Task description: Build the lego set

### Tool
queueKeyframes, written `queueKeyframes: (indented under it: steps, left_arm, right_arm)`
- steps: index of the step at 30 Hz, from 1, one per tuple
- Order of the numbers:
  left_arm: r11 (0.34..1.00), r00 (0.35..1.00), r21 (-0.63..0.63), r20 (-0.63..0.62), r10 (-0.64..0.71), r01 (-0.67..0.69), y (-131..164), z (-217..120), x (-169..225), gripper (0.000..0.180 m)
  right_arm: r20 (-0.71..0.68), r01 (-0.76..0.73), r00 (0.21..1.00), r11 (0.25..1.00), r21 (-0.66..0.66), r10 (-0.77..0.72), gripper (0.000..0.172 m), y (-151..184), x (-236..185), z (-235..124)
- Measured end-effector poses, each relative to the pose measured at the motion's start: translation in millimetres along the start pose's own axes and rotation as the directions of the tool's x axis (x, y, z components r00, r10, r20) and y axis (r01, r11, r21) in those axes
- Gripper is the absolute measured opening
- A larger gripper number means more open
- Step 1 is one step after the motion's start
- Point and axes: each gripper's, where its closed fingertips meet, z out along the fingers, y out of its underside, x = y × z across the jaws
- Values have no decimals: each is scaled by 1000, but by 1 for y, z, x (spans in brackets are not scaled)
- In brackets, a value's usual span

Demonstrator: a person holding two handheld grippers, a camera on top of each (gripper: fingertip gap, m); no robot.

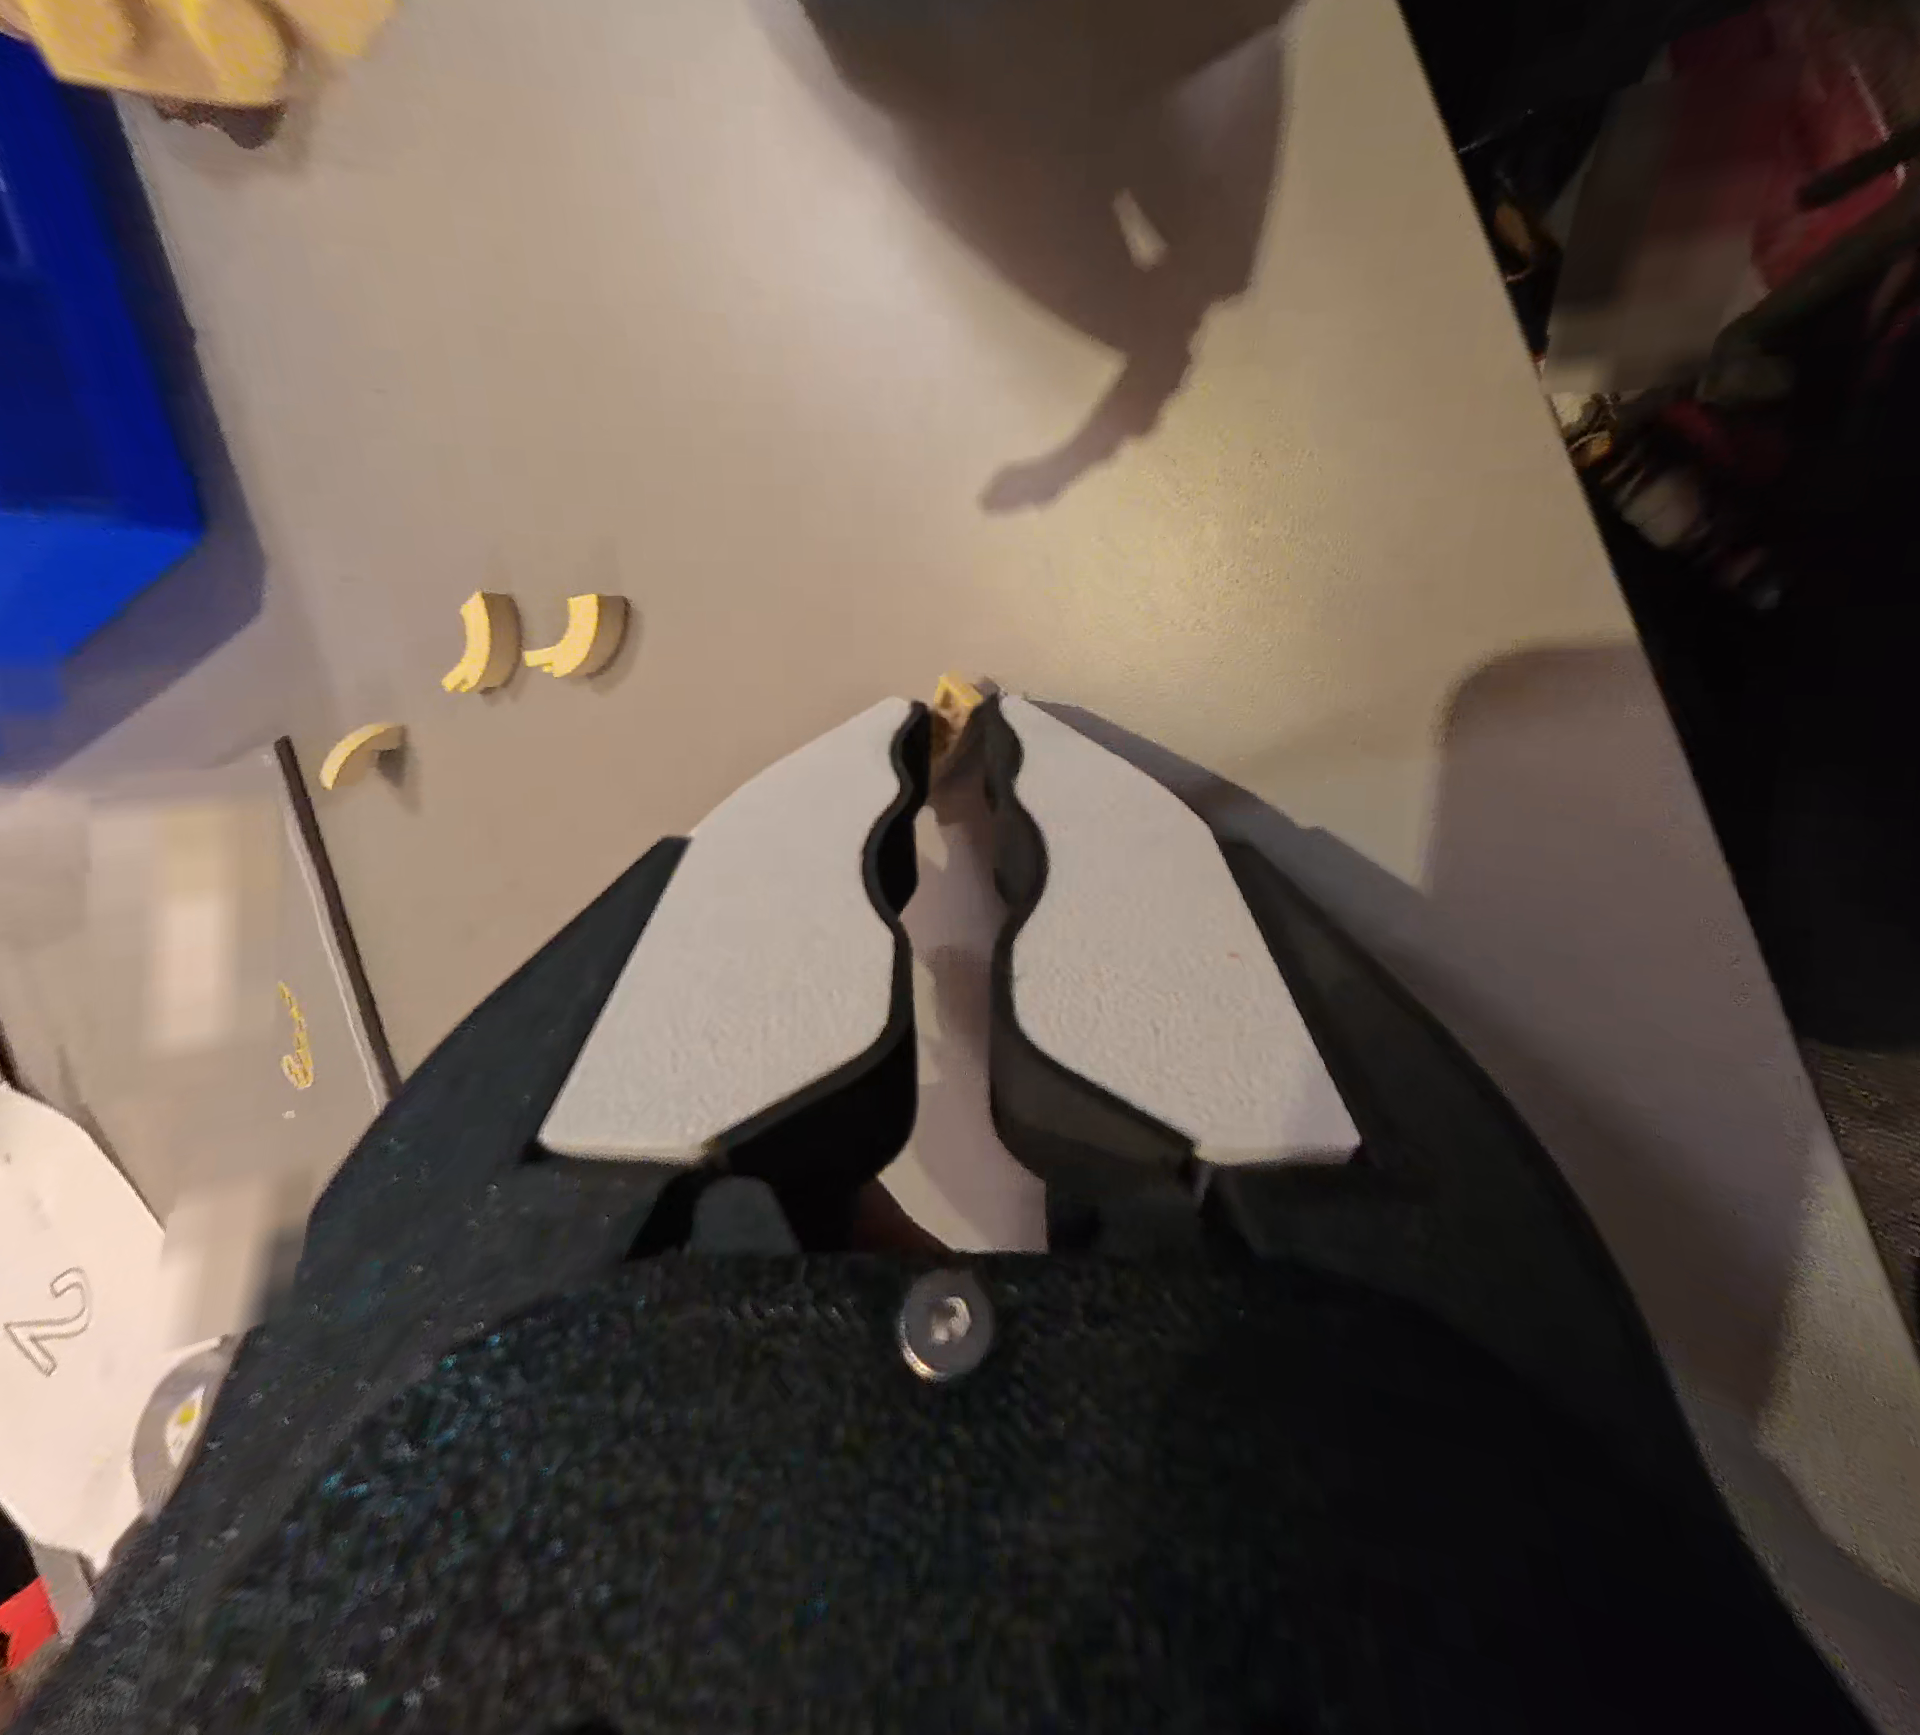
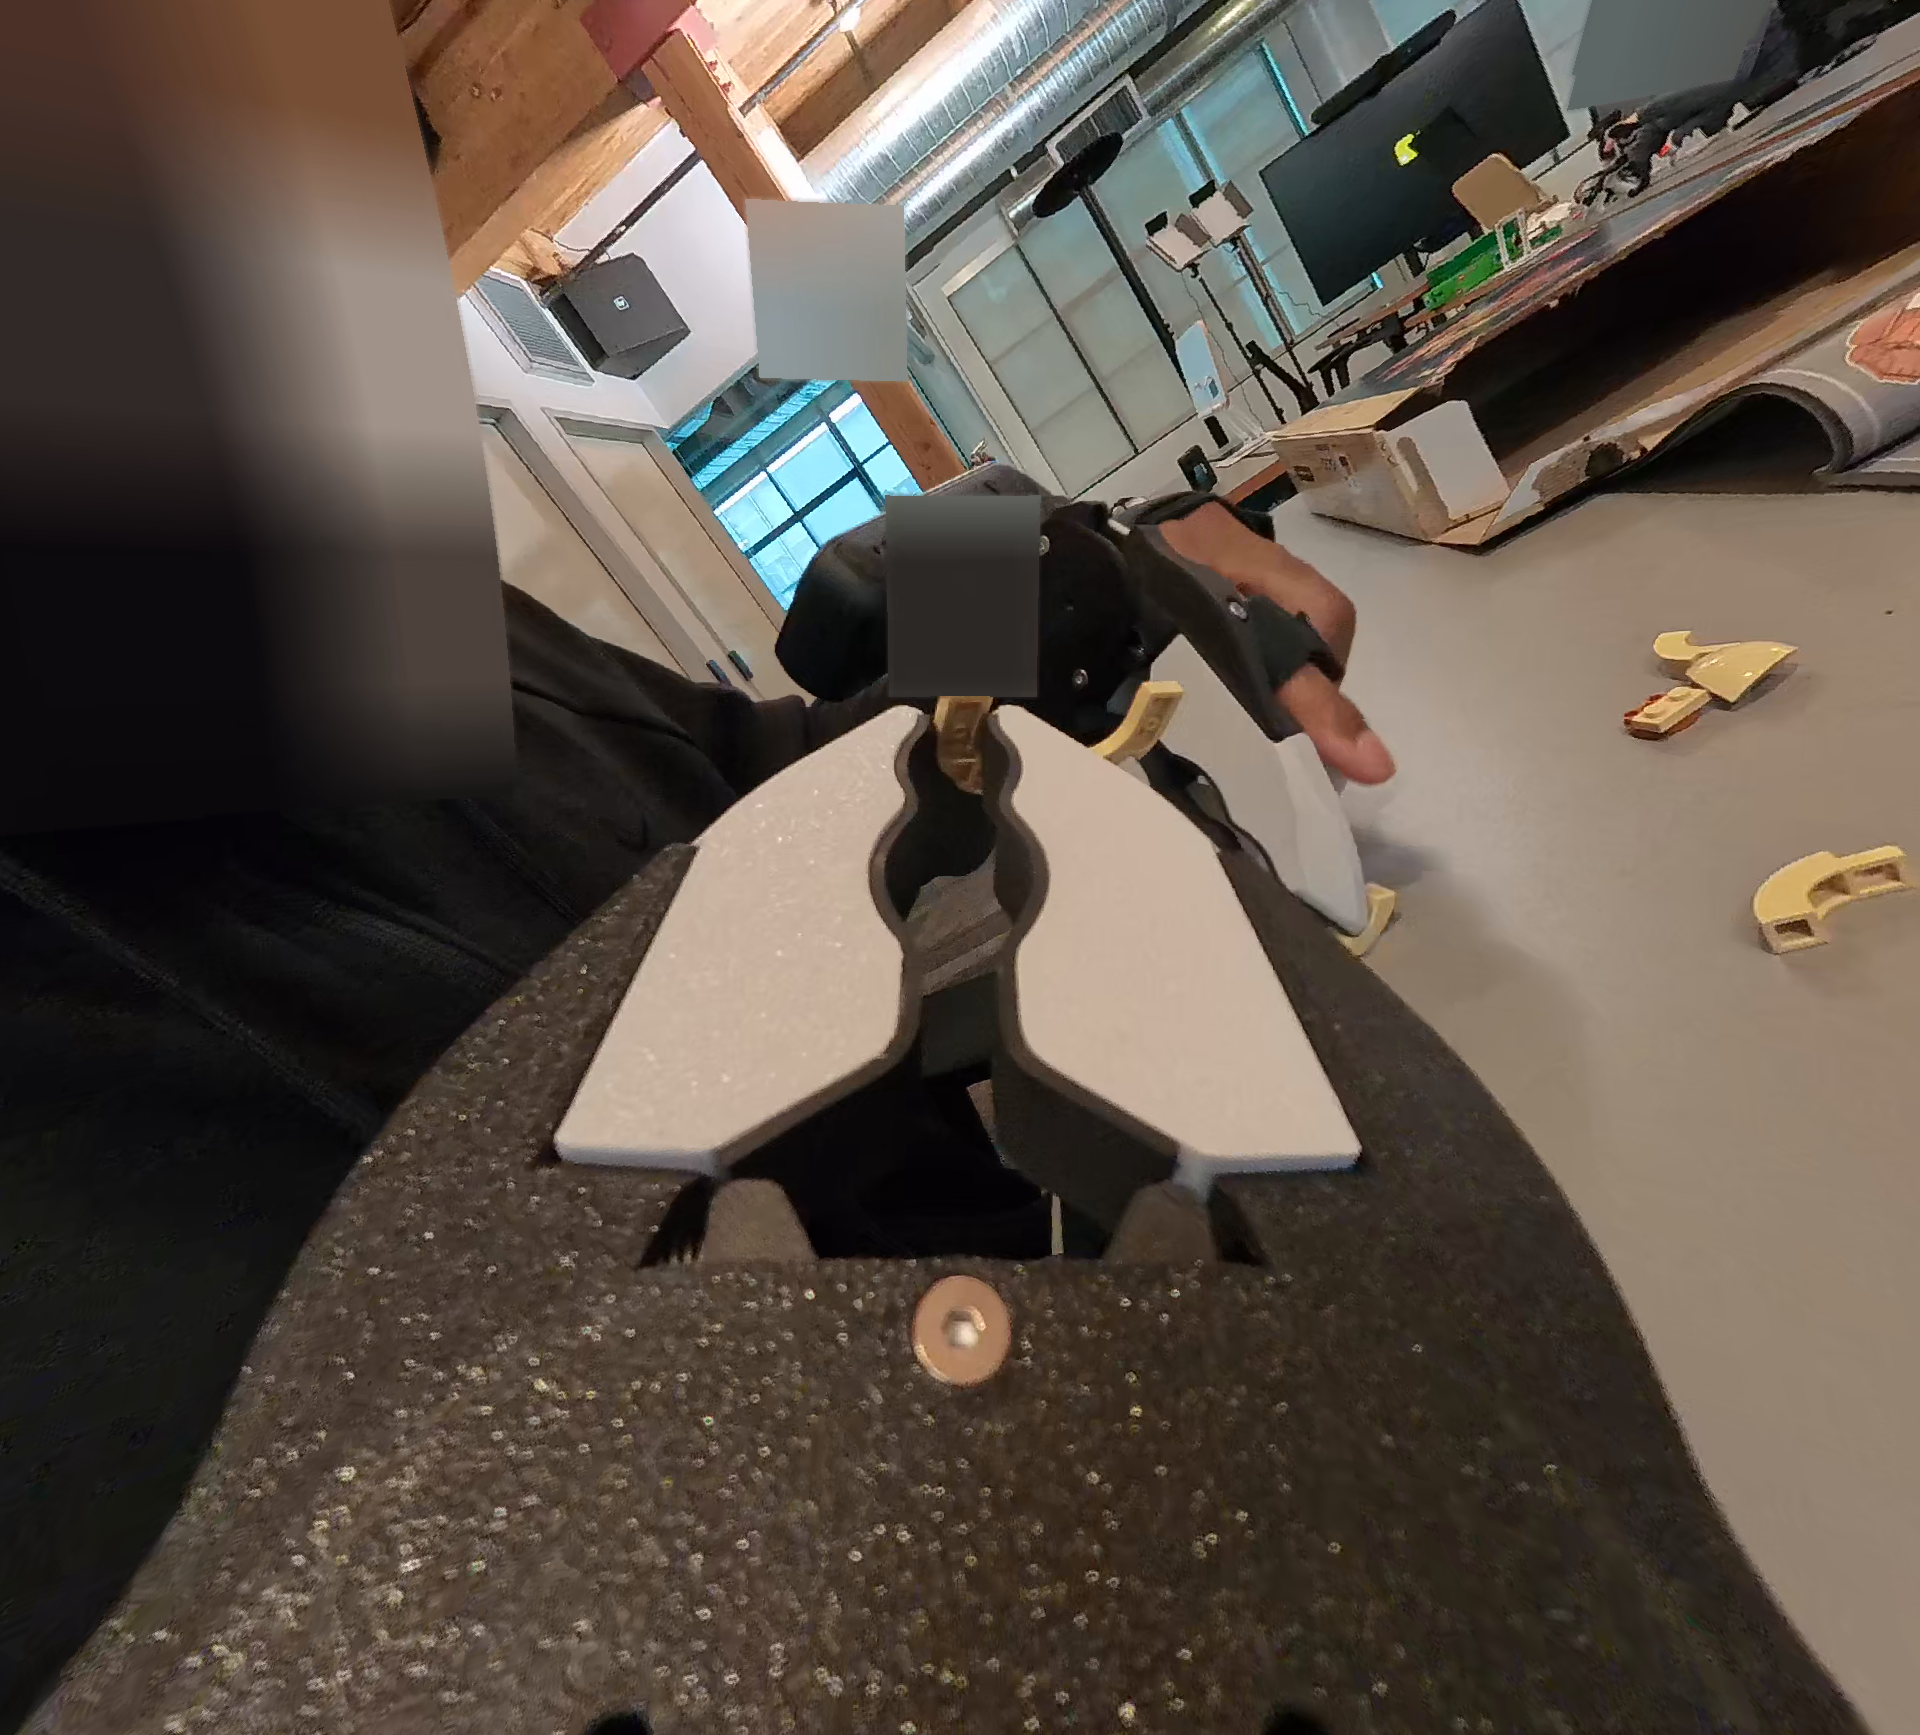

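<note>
The left gripper (image 1: pixel 954 719), low over the grey tabletop (image 1: pixel 831 397), has its jaws clenched on a small tan piece (image 1: pixel 952 717) at their tips. The right gripper (image 2: pixel 961 735), raised, grips a tan curved piece (image 2: pixel 964 740). 3 curved tan pieces (image 1: pixel 488 646) lie left, beside a blue bin (image 1: pixel 94 438).

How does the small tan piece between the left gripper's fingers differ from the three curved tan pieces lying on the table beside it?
The small tan piece sits pinched at the fingertips of the left gripper; the three curved tan pieces lie free on the grey table, untouched. Only its end shows past the fingers, whereas their whole arcs are visible. It stands alone, while they are grouped to its left, near the blue bin. All share the same tan colour.
</note>
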Motion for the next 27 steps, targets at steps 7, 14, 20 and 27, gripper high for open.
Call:
queueKeyframes:
  steps: [7,14,20,27]
  left_arm:
    - [927,947,194,-59,-317,322,-16,0,-9,5]
    - [180,585,682,-426,-690,709,-65,-66,-50,4]
    - [-512,304,526,-837,-455,679,-70,-94,-74,4]
    - [-698,243,290,-955,-169,655,-85,-94,-73,4]
  right_arm:
    - [-56,19,998,1000,9,-19,8,-3,8,-4]
    - [-139,40,990,999,25,-36,8,-9,22,-4]
    - [-188,95,978,995,22,-90,8,-9,28,5]
    - [-251,121,962,992,23,-112,8,-9,36,11]
